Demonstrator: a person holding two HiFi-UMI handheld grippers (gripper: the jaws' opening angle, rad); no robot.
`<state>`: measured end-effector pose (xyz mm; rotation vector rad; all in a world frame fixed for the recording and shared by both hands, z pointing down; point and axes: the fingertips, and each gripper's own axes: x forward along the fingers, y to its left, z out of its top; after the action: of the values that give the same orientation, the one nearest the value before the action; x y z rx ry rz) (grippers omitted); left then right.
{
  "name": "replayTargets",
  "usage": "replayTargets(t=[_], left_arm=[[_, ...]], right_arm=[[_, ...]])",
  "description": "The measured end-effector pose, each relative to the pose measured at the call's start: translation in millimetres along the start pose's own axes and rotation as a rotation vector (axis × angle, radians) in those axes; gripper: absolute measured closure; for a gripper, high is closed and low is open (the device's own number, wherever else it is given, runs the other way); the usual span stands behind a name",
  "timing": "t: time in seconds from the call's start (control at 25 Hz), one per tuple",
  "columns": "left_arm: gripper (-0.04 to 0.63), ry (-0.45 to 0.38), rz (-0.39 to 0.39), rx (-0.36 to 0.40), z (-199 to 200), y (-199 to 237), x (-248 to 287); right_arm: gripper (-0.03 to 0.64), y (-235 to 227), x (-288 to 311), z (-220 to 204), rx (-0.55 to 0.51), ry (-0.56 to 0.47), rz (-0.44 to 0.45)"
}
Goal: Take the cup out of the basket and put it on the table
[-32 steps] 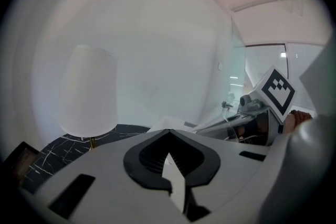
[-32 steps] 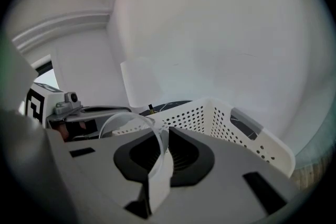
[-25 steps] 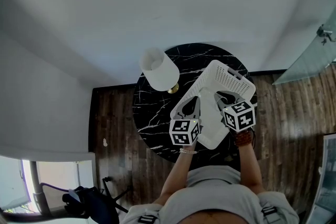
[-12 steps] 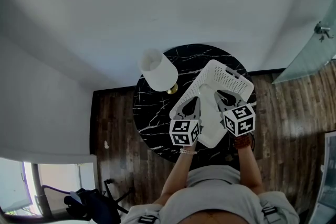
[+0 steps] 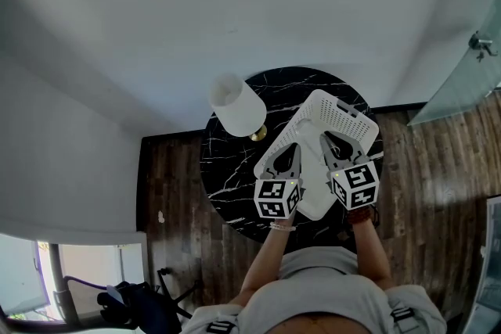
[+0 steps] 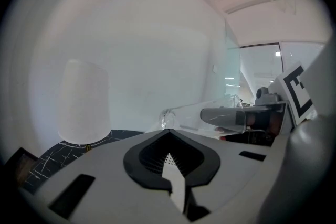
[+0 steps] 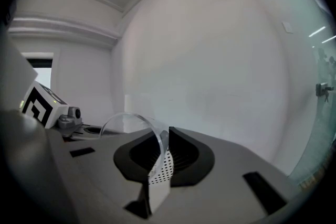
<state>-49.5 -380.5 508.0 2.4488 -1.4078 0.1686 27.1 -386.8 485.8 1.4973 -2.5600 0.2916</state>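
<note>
Right gripper view: right claw (image 7: 159, 162) pinches cup (image 7: 137, 122), left claw (image 6: 170, 162) basket (image 5: 338, 115).

A plain white wall (image 5: 235, 4) fills the upper part of the head view and meets a floor (image 5: 168, 192) of dark wooden planks. The round bench (image 5: 227, 168) is of black marble with thin white veins. On it stands a lamp (image 5: 237, 102) with a white shade and a brass foot. At the right is a glass panel (image 5: 458, 86) with a metal fitting. At the lower left there is a bright opening (image 5: 19, 270).
</note>
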Motion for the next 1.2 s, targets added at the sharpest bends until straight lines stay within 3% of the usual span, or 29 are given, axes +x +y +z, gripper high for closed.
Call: replayTargets(t=[1.2], left_arm=[[0.591, -0.021, -0.019, 0.033, 10, -17, -6]], right_arm=[[0.583, 3, -10, -1, -0.035, -0.002, -0.002]])
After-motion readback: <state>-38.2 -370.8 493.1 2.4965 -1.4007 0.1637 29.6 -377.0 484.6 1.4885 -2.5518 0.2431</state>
